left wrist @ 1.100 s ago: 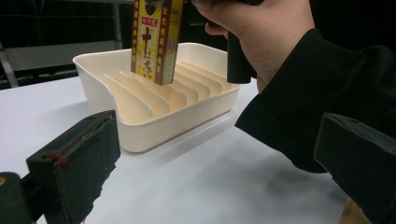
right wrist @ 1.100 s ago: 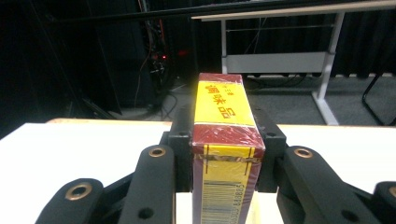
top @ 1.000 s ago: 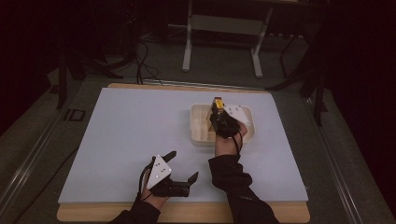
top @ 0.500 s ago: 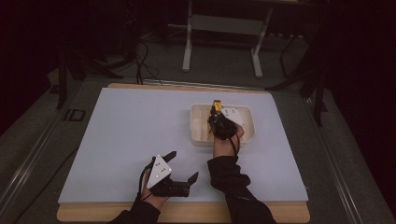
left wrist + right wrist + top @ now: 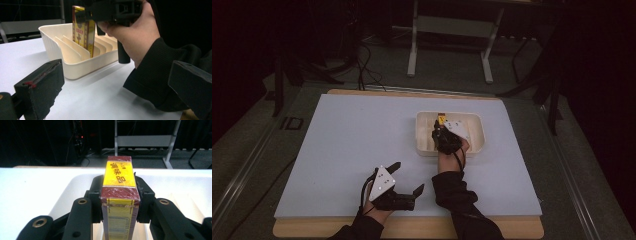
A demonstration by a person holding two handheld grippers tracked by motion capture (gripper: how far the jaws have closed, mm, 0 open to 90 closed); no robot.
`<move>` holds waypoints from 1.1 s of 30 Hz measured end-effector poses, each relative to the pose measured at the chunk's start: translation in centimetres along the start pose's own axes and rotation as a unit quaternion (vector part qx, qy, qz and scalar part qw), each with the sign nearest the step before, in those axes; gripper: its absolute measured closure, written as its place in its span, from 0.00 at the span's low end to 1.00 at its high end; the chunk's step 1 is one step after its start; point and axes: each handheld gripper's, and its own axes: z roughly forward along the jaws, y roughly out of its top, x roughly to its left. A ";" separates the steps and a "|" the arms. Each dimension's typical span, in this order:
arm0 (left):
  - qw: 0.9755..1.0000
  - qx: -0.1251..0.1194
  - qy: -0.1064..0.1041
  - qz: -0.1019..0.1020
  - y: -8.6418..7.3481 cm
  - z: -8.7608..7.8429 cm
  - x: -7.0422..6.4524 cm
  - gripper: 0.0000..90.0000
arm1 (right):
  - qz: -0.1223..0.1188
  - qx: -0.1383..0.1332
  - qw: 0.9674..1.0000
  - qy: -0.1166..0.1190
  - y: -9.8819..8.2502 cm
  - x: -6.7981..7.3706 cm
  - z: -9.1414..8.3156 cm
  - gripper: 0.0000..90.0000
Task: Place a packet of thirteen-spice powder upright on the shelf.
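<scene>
- Right gripper view is showing the right hand-held gripper (image 5: 119,203) pinching a red and yellow box (image 5: 119,185) by its two broad faces, the box standing on its narrow edge so it can be slipping between the dividers.
- Box is hanging upright over the cream divided tray (image 5: 72,66), its lower end already dipping into a slot, judging from the left gripper view.
- Right forearm is reaching forward from the near edge of the surface (image 5: 362,145), wrist bent so the jaws are pointing down into the tray.
- Left hand-held gripper (image 5: 406,179) is resting near the front edge, jaws spread and gripping nothing.
</scene>
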 end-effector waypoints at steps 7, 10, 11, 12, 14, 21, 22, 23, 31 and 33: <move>1.000 0.001 0.001 -0.002 0.0 0.1 0.0 0.01 | -0.006 0.006 1.000 -0.003 -0.9 0.1 0.2 0.72; 1.000 0.001 0.000 -0.001 0.0 0.0 0.1 0.01 | -0.006 0.013 1.000 -0.005 -1.6 0.1 0.3 0.72; 1.000 0.001 0.002 0.000 0.0 0.0 0.0 0.01 | -0.006 0.013 1.000 -0.005 -1.6 0.1 0.3 0.72; 1.000 0.000 0.002 0.000 0.1 0.0 0.0 0.01 | -0.011 0.008 1.000 -0.004 -1.7 0.3 0.3 0.72; 1.000 0.000 0.004 0.001 0.0 0.0 0.0 0.01 | -0.012 0.008 1.000 -0.004 -1.7 0.3 0.3 0.72; 1.000 0.002 0.004 -0.003 0.0 0.0 0.1 0.01 | -0.008 0.026 1.000 0.012 -1.1 -0.3 0.5 0.67; 1.000 0.003 0.005 -0.002 0.0 0.0 0.1 0.01 | -0.009 0.030 0.999 0.018 -1.0 -0.4 0.6 0.66; 1.000 0.002 0.005 -0.001 0.0 0.0 0.1 0.01 | -0.008 0.034 0.999 0.021 -0.8 -0.5 0.6 0.66; 1.000 0.003 0.003 0.002 0.0 0.1 0.1 0.01 | -0.025 0.038 0.998 0.051 1.1 -1.0 0.0 0.55; 1.000 0.003 0.002 0.003 0.0 0.1 0.1 0.01 | -0.029 0.037 0.997 0.055 1.4 -1.0 -0.2 0.53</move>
